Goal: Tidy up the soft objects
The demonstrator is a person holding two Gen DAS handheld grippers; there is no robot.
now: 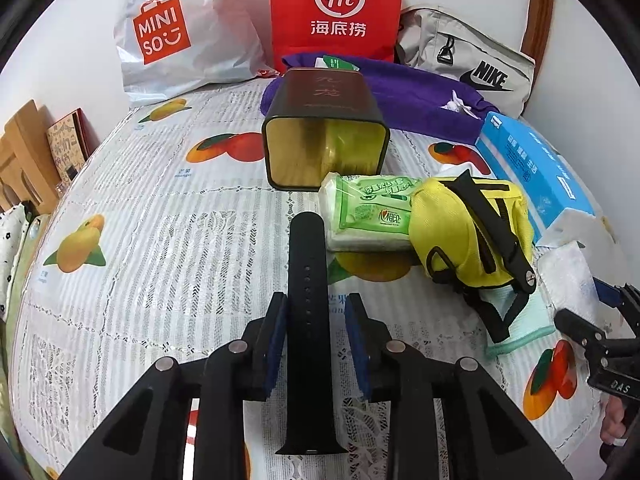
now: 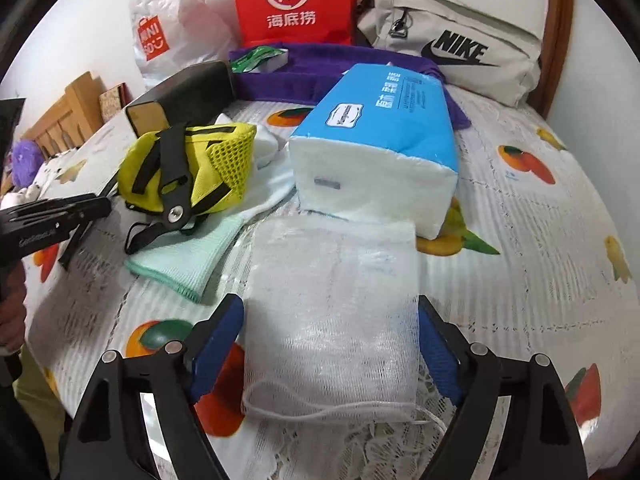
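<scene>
Two hand-held grippers work low over a fruit-print tablecloth crowded with soft goods. The left gripper, angled forward and down, has its blue-padded fingers spread to either side of a black strap that lies flat between them, pointing toward an open tin lying on its side; whether the pads touch the strap cannot be told. The right gripper, likewise tilted down at the near edge of the table, has its fingers spread wide around a white mesh bag, one pad at each side edge, seemingly just touching. Beyond the bag sits a blue tissue pack printed with Chinese text too small to read. To its left lie a yellow pouch with black straps, resting on a mint cloth. In the left view a green-labelled wipes pack sits beside the pouch, just in front of the tin. Along the wall stand a white "MINISO" bag, a red bag marked "Hi" with Chinese characters, and a grey "NIKE" bag, with a purple towel lying before them
</scene>
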